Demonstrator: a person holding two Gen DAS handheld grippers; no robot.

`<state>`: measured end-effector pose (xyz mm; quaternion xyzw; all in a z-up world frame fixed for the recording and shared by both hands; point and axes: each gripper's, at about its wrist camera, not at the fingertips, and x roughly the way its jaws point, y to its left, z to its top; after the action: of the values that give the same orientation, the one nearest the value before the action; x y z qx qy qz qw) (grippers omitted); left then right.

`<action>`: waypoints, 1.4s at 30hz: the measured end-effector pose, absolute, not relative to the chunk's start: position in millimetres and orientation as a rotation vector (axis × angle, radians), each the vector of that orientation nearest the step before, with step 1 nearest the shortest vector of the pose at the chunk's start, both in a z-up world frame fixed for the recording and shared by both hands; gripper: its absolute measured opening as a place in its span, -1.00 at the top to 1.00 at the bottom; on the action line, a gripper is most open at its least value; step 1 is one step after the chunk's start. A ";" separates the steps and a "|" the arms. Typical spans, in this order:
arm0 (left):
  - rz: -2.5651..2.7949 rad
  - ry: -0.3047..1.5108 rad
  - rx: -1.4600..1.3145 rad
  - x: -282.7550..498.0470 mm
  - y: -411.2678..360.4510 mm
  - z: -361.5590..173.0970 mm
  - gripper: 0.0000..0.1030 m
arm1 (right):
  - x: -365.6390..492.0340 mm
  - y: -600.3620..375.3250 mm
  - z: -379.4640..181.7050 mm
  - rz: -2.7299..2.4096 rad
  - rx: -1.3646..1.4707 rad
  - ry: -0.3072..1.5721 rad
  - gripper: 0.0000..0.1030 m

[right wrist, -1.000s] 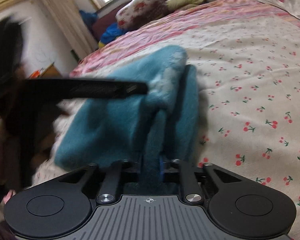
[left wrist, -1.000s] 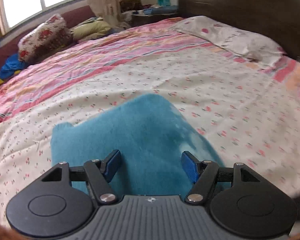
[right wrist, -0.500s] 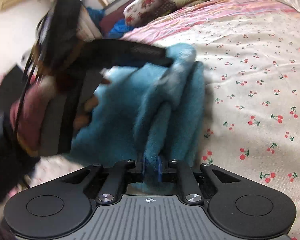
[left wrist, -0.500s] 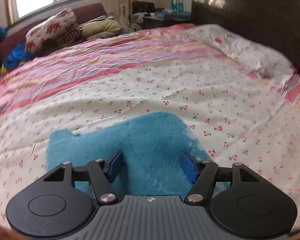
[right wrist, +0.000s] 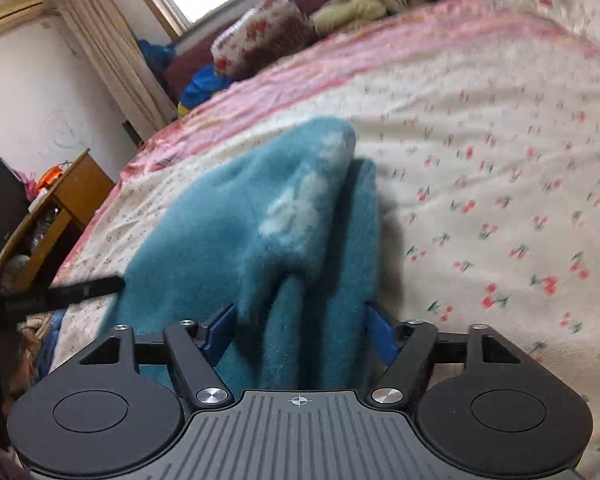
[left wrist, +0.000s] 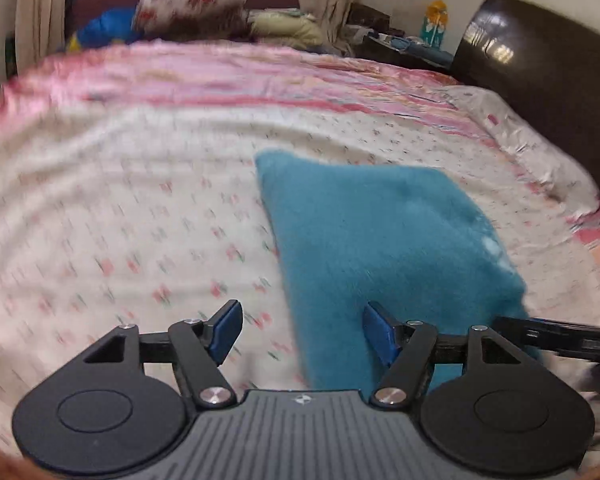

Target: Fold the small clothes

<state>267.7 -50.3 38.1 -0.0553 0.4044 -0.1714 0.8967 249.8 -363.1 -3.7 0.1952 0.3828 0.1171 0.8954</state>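
A fuzzy teal garment [left wrist: 380, 240] with pale patches lies folded on the cherry-print bedsheet [left wrist: 120, 220]. My left gripper [left wrist: 300, 334] is open and empty, its right pad over the garment's near left edge. In the right wrist view the garment [right wrist: 292, 232] lies bunched in folds, and my right gripper [right wrist: 298, 332] is open with the folded cloth lying between its spread blue pads. A black finger of the right gripper shows at the right edge of the left view [left wrist: 560, 336]; a finger of the left gripper shows in the right view [right wrist: 60, 292].
A dark headboard [left wrist: 540, 80] stands at the right with a pillow [left wrist: 540, 152] below it. Floral cushions [left wrist: 192, 4] lie by the window. A wooden side table [right wrist: 52, 208] stands left of the bed, and a pink striped blanket [right wrist: 380, 56] covers its far side.
My right gripper has opened and let go of the teal garment. My left gripper has swung left, so the garment now lies to its right, and it has drawn away from the right gripper.
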 end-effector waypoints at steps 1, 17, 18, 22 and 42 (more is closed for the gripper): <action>-0.372 0.840 -0.135 266.7 -51.9 35.5 -0.40 | 250.6 -363.1 -5.9 0.240 0.402 0.797 -0.49; -0.553 0.917 -0.207 307.0 -75.0 5.9 -0.97 | 280.8 -378.8 -25.8 0.342 0.585 0.834 -0.72; -0.573 0.929 -0.219 311.7 -74.6 2.8 -0.99 | 283.2 -378.0 -27.9 0.343 0.598 0.830 -0.73; -0.626 0.977 -0.297 319.7 -66.0 -5.3 -0.97 | 288.0 -376.6 -31.3 0.350 0.617 0.819 -0.73; -0.619 0.950 -0.359 203.7 -21.6 28.2 -0.58 | 232.7 -347.9 -0.4 0.486 0.614 0.854 -0.11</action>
<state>203.7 -21.6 28.2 -0.1691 0.4475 -0.2916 0.8283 232.7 -347.9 -0.4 0.2901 0.4034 0.2294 0.8370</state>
